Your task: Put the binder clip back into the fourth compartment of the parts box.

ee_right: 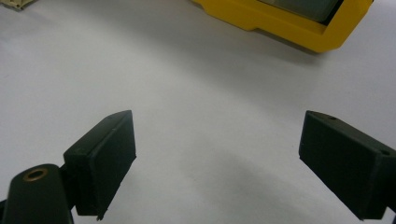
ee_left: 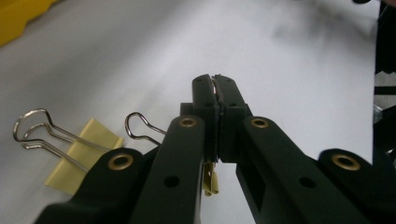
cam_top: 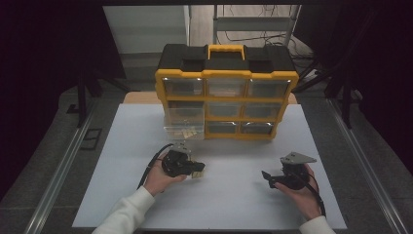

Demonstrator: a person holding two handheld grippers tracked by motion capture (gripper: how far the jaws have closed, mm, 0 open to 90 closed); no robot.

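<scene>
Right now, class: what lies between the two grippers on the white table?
In the high view, bare white table separates the left gripper from the right gripper.

1. i'm working at what reads as a lab or recording bench, not a home: a plain white board (cam_top: 229, 195) lies over a grey table top, with nothing decorative on it.
2. metal rails (cam_top: 63, 165) run along both sides of the table, like the frame of a built rig.
3. dark curtains or panels (cam_top: 44, 73) close off both sides, so the lit bench sits in a dim enclosure.
4. at the back, loose cables (cam_top: 253, 34) hang near a metal shelf frame (cam_top: 292, 22).
5. a yellow-and-black parts organizer (cam_top: 226, 92) with clear drawers stands on the board, workshop-style storage holding small binder clips (ee_left: 70, 149).
</scene>
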